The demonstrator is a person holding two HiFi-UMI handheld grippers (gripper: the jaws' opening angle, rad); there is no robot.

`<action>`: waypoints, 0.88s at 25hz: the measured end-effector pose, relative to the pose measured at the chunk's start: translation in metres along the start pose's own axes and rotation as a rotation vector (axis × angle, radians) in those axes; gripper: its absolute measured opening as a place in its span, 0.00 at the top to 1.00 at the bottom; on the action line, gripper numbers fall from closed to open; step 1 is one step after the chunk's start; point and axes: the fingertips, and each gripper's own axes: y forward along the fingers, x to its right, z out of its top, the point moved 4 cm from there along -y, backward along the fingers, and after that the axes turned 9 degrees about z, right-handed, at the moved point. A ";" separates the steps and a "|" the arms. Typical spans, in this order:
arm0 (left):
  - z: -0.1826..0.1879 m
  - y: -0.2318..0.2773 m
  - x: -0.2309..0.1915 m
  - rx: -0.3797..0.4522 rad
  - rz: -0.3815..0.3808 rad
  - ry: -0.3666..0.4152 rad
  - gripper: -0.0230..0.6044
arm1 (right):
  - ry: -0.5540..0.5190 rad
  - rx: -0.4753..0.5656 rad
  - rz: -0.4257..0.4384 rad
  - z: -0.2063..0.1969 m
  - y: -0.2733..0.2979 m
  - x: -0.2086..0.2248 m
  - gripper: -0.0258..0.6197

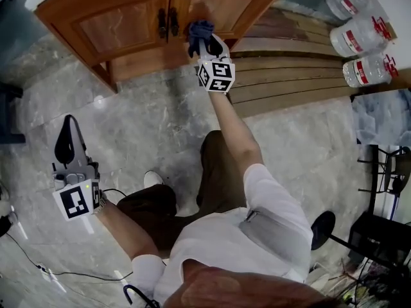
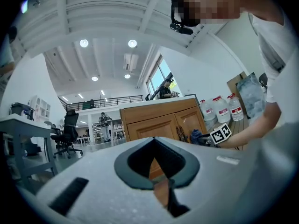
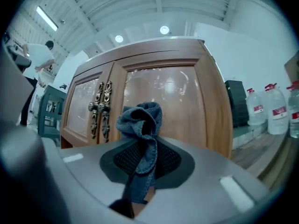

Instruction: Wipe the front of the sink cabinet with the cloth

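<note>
Grey marbled floor tiles fill most of the head view, seen steeply from above over a person in a white shirt and dark brown trousers. A thin dark cable trails across the tiles at the near left.

Nearest, on the left, the left gripper is held low over the floor, well away from the cabinet. Its own view shows its jaws closed together with nothing between them.

Farther off, the person's right arm reaches forward to the right gripper, which is clenched on a crumpled dark blue cloth. In the right gripper view, the cloth bunches out beyond the jaws and a strip of it hangs back down between them. The bunched end sits in front of the right-hand door of the sink cabinet, near that door's inner edge. Whether it actually touches the wood cannot be told.

The cabinet is warm brown wood with two panelled doors. A pair of dark ornate handles stands where the doors meet, just left of the cloth.

To the right of the cabinet lie brown wooden floor planks. Beyond them, at the far right, three clear water bottles with red-and-white labels stand side by side.
</note>
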 end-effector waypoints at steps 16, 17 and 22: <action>0.001 0.003 0.010 0.003 -0.030 0.009 0.96 | 0.038 -0.052 -0.257 0.007 -0.055 0.118 0.83; 0.002 0.003 0.012 0.005 -0.034 0.010 0.96 | 0.050 -0.046 -0.277 0.008 -0.058 0.121 0.83; 0.006 0.004 0.015 0.008 -0.043 0.015 0.96 | 0.068 -0.048 -0.303 0.010 -0.060 0.131 0.84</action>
